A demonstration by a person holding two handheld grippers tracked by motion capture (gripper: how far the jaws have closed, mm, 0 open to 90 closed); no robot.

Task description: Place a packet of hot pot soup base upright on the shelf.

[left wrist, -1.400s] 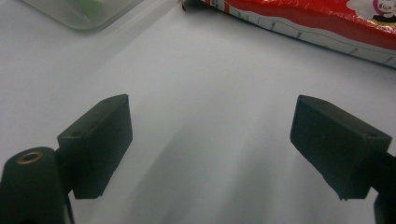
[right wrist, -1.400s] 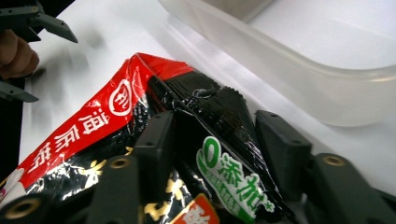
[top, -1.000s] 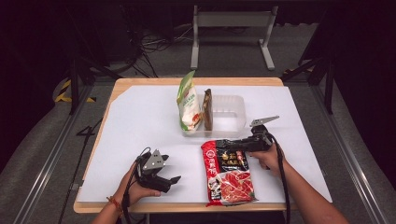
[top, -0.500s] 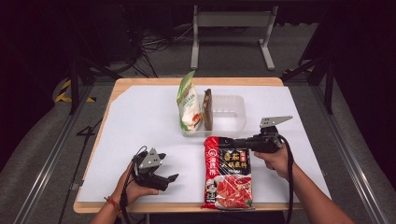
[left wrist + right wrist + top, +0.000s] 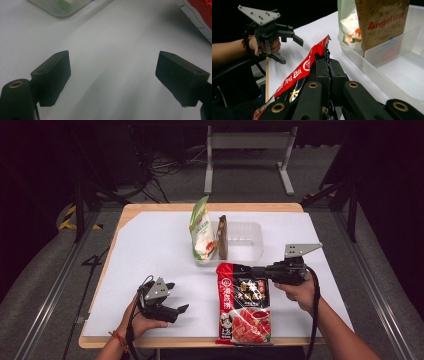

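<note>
Red packet [image 5: 244, 305] lies on white table sheet [image 5: 150, 250], dark room around.

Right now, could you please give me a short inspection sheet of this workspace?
Surface: white sheet covering a wooden table.
Job's things: red packet, its top edge pinched and lifted; clear plastic bin holding a green-white pouch and a brown Angel packet, both upright.
Clutter: nothing seen.
Grippers: right gripper shut on the red packet, jaws having just closed; left gripper open, hovering low over the sheet, holding nothing.
Cables: one trails from each gripper; more lie on the floor beyond the table.
Surroundings: dark room, grey metal stand, floor rails.
</note>
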